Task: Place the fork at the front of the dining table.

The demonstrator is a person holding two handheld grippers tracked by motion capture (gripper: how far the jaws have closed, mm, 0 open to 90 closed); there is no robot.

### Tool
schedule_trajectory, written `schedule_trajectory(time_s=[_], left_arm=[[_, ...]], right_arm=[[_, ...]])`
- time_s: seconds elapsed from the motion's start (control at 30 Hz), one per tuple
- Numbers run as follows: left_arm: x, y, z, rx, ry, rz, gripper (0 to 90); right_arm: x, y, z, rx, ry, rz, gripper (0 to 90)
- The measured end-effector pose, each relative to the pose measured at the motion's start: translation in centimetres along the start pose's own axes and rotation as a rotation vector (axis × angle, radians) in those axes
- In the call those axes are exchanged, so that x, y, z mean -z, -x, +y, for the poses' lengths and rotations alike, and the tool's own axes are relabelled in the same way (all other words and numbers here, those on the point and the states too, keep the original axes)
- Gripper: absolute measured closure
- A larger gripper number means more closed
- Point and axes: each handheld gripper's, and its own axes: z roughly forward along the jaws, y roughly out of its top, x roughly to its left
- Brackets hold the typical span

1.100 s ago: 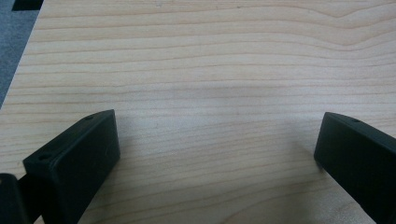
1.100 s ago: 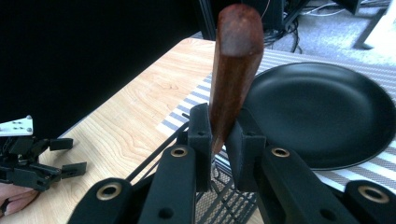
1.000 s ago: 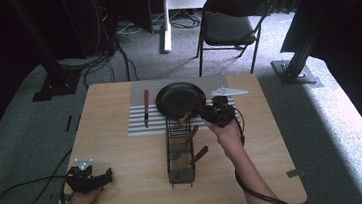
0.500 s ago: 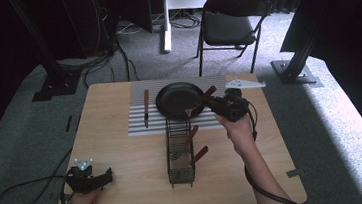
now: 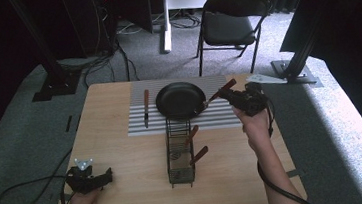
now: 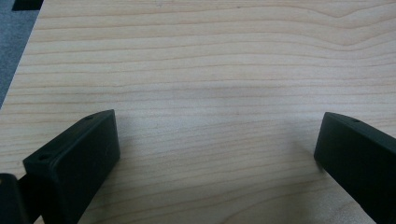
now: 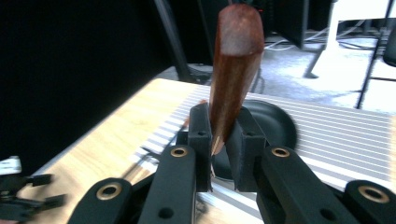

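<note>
Pan [image 5: 181, 100] is your landmark: it sits on the striped mat [image 5: 141, 128] at the far middle of the bench [image 5: 127, 187], and your right claw [image 5: 229, 95] is clamped on the wooden pan handle [image 7: 233, 65], just right of the pan bowl. In the right gripper view both jaws pinch the handle low on its shaft, end sticking up past them; that far-out grip gives leverage but probably little control over tilt, so keep it level if you lift. Handle angles up and away from the pan toward the bench's right edge, which looks like why you came in from that side. Left claw [image 5: 98, 179] is parked well in front and left of the pan, jaws wide apart over bare wood, holding nothing. Wire rack [image 5: 180, 155] stands just in front of the pan with two wood-handled utensils in it; a knife [image 5: 145, 108] lies on the mat just left of the pan. No brand, label or readable writing visible on anything.
</note>
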Motion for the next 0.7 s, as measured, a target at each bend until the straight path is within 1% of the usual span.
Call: schedule_trajectory(time_s=[0.07,0.2,0.23,0.27,0.3,0.33,0.43,0.47,0.6,0.67,0.7], left_arm=[[0.0,0.0,0.0,0.0,0.0,0.0,0.0],[0.0,0.0,0.0,0.001,0.0,0.001,0.0],[0.0,0.0,0.0,0.0,-0.001,0.0,0.0],[0.0,0.0,0.0,0.0,-0.001,0.0,0.0],[0.0,0.0,0.0,0.0,-0.001,0.001,0.0],[0.0,0.0,0.0,0.0,-0.001,0.001,0.0],[0.0,0.0,0.0,0.0,-0.001,0.0,0.0],[0.0,0.0,0.0,0.001,-0.001,0.0,0.0],[0.0,0.1,0.0,0.005,0.0,0.004,0.0],[0.0,0.1,0.0,0.005,0.0,0.004,0.0],[0.0,0.0,0.0,0.005,-0.001,0.004,0.0]], right_arm=[[0.1,0.9,-0.5,-0.005,0.0,-0.039,80.6],[0.2,2.9,-1.6,-0.039,-0.026,-0.081,80.6],[0.2,3.2,-1.9,-0.043,-0.03,-0.092,80.6],[0.2,3.2,-1.9,-0.043,-0.03,-0.092,80.6],[0.2,4.3,-2.7,-0.043,-0.053,-0.134,80.6],[0.1,4.6,-2.9,-0.04,-0.061,-0.148,80.6],[-0.2,5.3,-3.7,-0.023,-0.097,-0.198,80.6],[-0.2,5.3,-3.7,-0.023,-0.097,-0.198,80.6],[-0.9,6.2,-4.7,-0.019,-0.131,-0.241,80.6],[-0.9,6.2,-4.7,-0.019,-0.131,-0.241,80.6],[-1.1,6.3,-4.8,-0.014,-0.14,-0.25,80.6]])
